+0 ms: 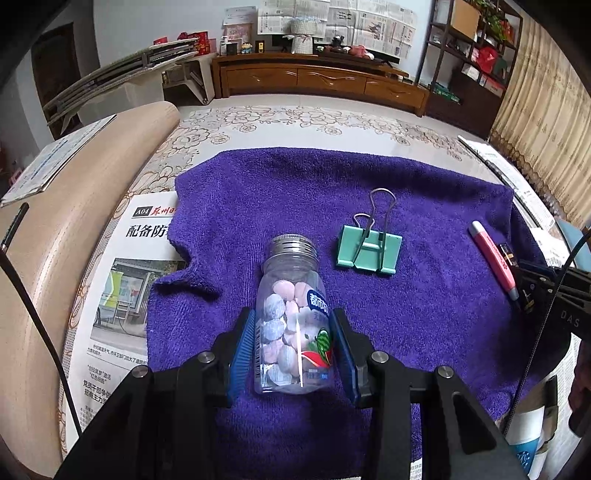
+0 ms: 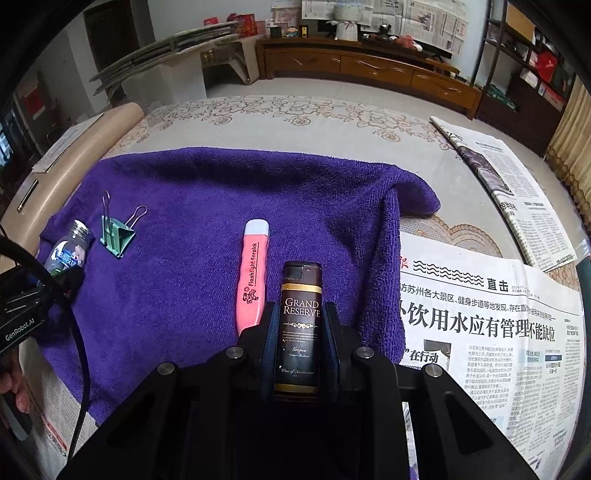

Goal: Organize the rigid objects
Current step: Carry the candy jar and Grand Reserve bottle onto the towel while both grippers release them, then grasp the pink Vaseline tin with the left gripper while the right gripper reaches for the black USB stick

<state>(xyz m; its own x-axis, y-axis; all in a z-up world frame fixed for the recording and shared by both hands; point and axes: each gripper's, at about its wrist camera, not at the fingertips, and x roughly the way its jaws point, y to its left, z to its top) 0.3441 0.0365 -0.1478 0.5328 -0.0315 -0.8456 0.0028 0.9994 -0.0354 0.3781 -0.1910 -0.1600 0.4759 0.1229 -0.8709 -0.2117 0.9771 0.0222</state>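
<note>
Nearest in the left wrist view, the left gripper (image 1: 293,350) had its blue-padded jaws pressed against both sides of a clear candy bottle (image 1: 293,321), which lay lengthwise between them on the purple towel (image 1: 424,325), its silver screw cap (image 1: 294,246) pointing away and pink and lilac sweets visible through the wall. Nearest in the right wrist view, the right gripper (image 2: 300,350) was clamped on a dark lighter (image 2: 301,325) printed "Grand Reserve", held lengthwise between the jaws with its top end pointing away, over the towel near that cloth's right edge. Just left of the lighter, a pink flashlight pen (image 2: 253,275) with a white cap lay on the towel, roughly parallel to the lighter; whether the two touched could not be told. Farther out and between the two grippers, a green binder clip (image 1: 368,248) rested on the towel with its wire handles (image 1: 380,206) splayed, apart from both the bottle and the pen. Newspaper sheets (image 2: 480,325) lay flat under and beside the towel on the right, another sheet (image 1: 129,280) on the left. Beyond the towel stretched a floral-patterned table cover (image 1: 295,122). Farthest back stood a wooden cabinet (image 1: 325,81) against the wall, with newspaper pages (image 1: 369,26) pinned above it.
</note>
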